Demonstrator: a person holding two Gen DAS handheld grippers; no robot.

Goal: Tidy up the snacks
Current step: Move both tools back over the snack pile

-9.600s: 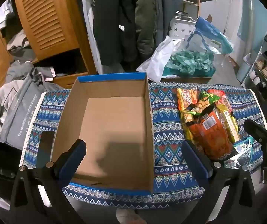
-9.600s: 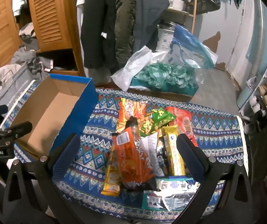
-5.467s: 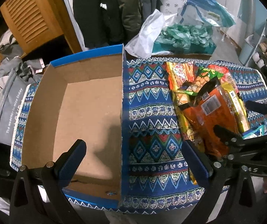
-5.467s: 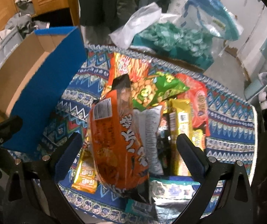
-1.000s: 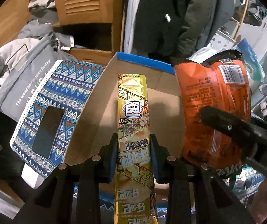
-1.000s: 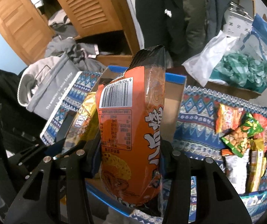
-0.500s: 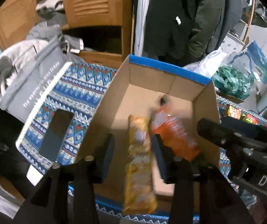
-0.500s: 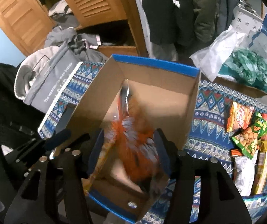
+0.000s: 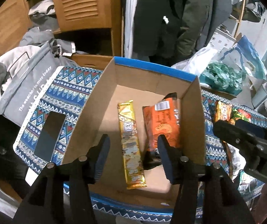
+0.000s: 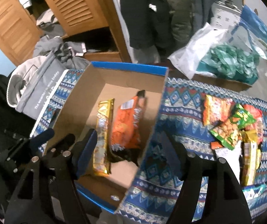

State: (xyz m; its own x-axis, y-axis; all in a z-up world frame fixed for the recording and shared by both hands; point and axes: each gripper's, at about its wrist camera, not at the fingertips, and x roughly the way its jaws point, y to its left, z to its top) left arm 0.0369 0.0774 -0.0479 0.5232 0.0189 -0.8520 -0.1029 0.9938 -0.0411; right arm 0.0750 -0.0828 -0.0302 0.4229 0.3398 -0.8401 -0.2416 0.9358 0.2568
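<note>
A cardboard box with a blue rim (image 9: 152, 69) (image 10: 129, 68) stands on the patterned tablecloth. Inside it lie a long yellow snack pack (image 9: 131, 140) (image 10: 102, 136) and an orange snack bag (image 9: 161, 123) (image 10: 127, 127), side by side. My left gripper (image 9: 133, 151) is open and empty above the box's near part. My right gripper (image 10: 131, 149) is open and empty above the box's right wall; it also shows in the left wrist view (image 9: 245, 141). More snack packs (image 10: 232, 123) lie in a pile on the cloth to the right of the box.
A grey bag (image 9: 21, 85) sits left of the table. A black phone (image 9: 49, 134) lies on the cloth left of the box. Plastic bags (image 10: 232, 63) stand behind the table. Coats and a wooden louvred cupboard (image 9: 84, 5) are at the back.
Both grippers held their packs over the box a second ago, then opened. The yellow pack and the orange bag dropped and now lie in the box.
</note>
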